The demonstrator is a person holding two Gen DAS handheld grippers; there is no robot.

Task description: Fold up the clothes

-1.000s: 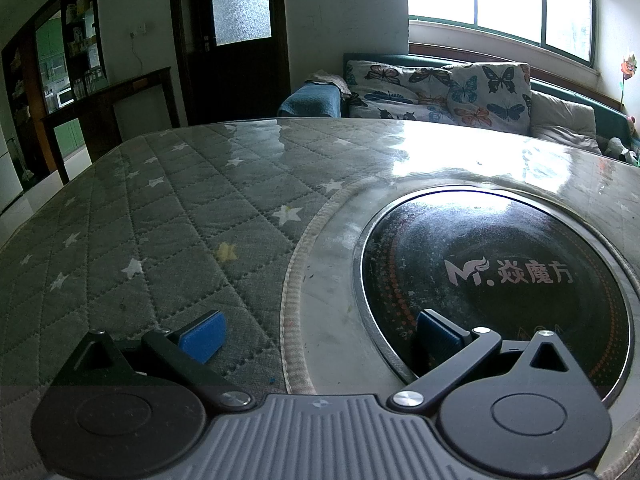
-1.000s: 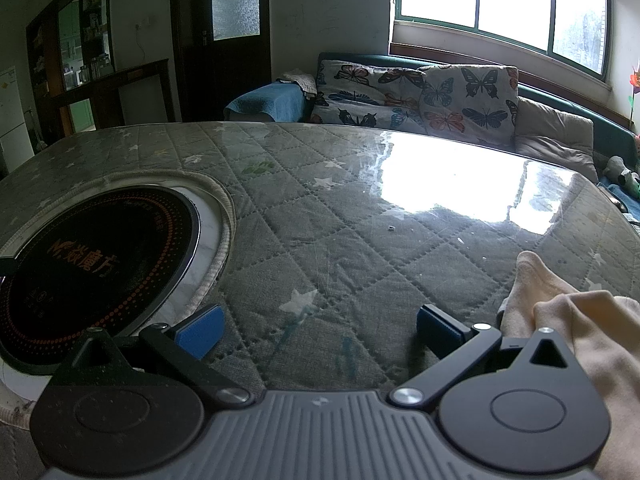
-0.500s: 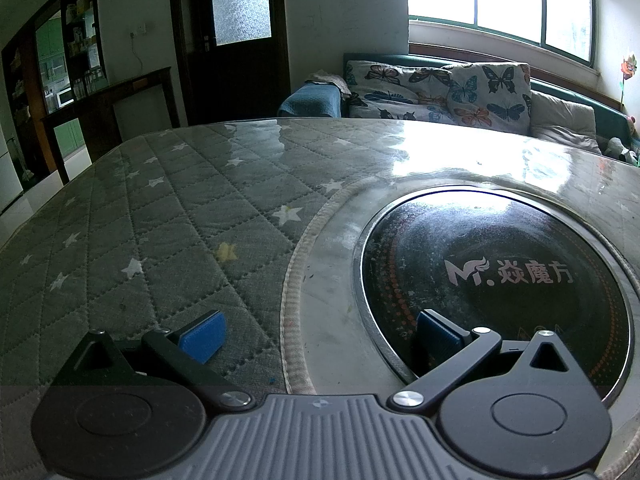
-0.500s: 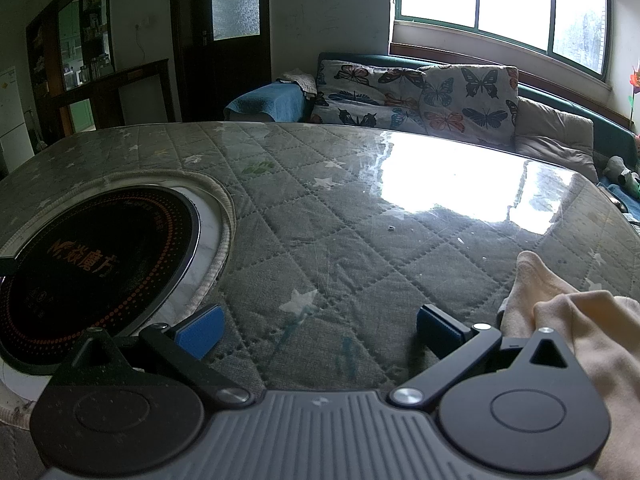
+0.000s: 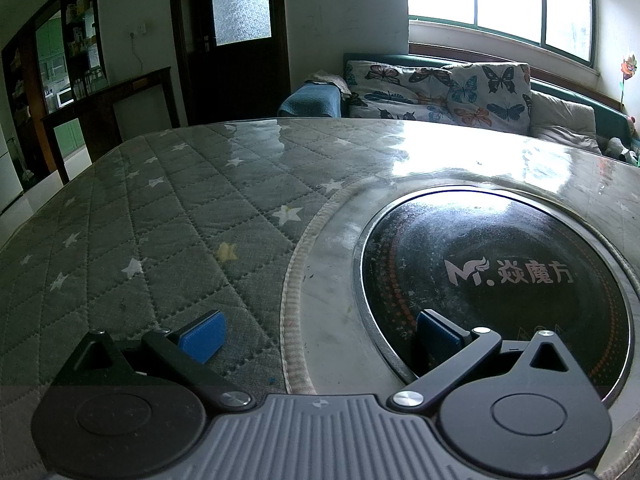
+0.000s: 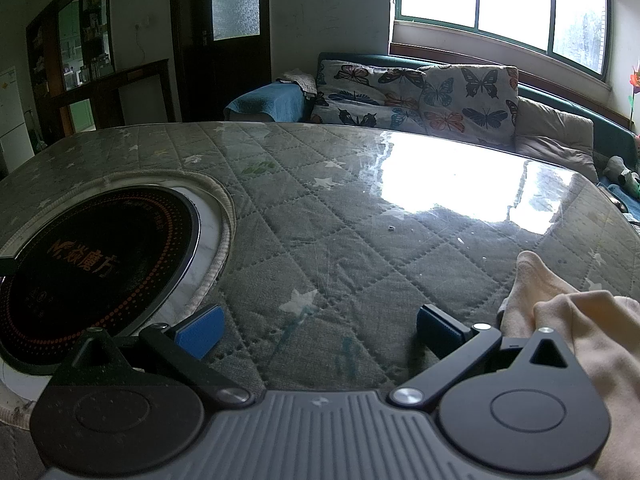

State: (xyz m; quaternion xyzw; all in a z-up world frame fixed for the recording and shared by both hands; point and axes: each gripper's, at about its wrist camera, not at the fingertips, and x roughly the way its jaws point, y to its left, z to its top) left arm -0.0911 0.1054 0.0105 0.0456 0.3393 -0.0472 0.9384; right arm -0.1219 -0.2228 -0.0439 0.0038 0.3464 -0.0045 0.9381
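Note:
A cream-coloured garment [image 6: 576, 332] lies bunched on the quilted table at the right edge of the right wrist view, just right of my right gripper's [image 6: 318, 330] right finger. That gripper is open with nothing between its blue pads [image 6: 200, 330]. No garment shows in the left wrist view. There, my left gripper [image 5: 320, 334] is open and low over the table, its left pad [image 5: 204, 334] above the quilted cover and its right pad above the rim of the black hob.
A grey quilted cover [image 5: 160, 232] with stars under glossy film covers the round table. A black round hob [image 5: 492, 280] sits in a cut-out in its middle, hob [image 6: 92, 260]. Behind the table stand a sofa with butterfly cushions [image 6: 424, 96], a dark door and a bright window.

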